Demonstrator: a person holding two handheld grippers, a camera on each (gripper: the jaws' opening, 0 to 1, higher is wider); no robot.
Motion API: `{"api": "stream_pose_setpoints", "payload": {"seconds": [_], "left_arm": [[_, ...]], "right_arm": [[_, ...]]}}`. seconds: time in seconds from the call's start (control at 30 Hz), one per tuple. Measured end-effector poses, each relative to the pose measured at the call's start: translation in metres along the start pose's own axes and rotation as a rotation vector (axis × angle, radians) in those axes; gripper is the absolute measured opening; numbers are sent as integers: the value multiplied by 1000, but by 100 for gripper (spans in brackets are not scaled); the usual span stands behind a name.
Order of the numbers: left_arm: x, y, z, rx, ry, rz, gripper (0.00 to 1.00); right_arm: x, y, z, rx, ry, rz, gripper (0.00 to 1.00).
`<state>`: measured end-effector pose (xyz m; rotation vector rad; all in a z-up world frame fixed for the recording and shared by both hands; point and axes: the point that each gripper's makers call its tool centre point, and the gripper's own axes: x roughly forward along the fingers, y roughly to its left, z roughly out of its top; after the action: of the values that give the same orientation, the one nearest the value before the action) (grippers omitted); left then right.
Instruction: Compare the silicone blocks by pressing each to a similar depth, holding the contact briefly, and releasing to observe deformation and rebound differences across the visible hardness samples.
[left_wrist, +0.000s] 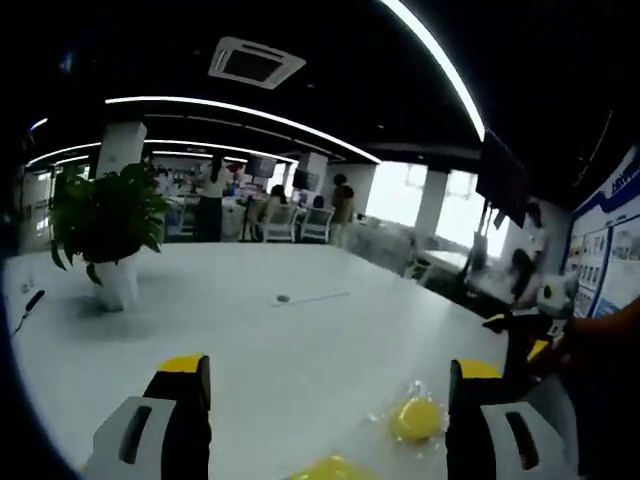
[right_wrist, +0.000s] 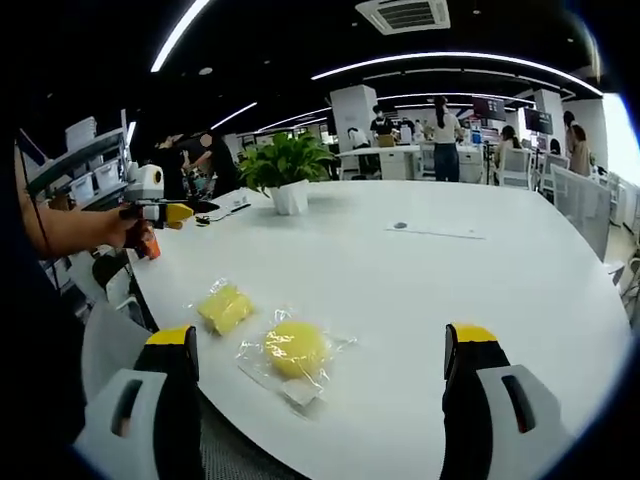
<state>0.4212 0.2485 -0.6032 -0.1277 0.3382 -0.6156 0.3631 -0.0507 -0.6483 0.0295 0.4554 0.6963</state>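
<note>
Two yellow silicone blocks lie in clear bags on the white table (right_wrist: 480, 290). The round block (right_wrist: 293, 348) sits near the table's front edge, between and just beyond my right gripper's (right_wrist: 322, 338) open jaws. The squarer block (right_wrist: 226, 307) lies to its left. In the left gripper view one yellow block (left_wrist: 415, 418) rests by the right jaw and another yellow block (left_wrist: 330, 468) peeks in at the bottom. My left gripper (left_wrist: 330, 368) is open above the table (left_wrist: 300, 340), touching nothing. The left gripper (right_wrist: 160, 212) also shows at the far left, held by a hand.
A potted plant (right_wrist: 285, 165) in a white pot stands on the far part of the table, also the plant (left_wrist: 105, 225). A small disc with a thin line (right_wrist: 400, 226) lies mid-table. A black pen (left_wrist: 28, 305) lies near the edge. Desks, chairs and people are behind.
</note>
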Motion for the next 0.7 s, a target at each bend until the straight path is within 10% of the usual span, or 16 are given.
{"api": "stream_pose_setpoints", "payload": {"seconds": [0.7], "left_arm": [[-70,25,-30,78,-34,149,100]], "right_arm": [[1,-13,-42,-4,47,-38,96]]}}
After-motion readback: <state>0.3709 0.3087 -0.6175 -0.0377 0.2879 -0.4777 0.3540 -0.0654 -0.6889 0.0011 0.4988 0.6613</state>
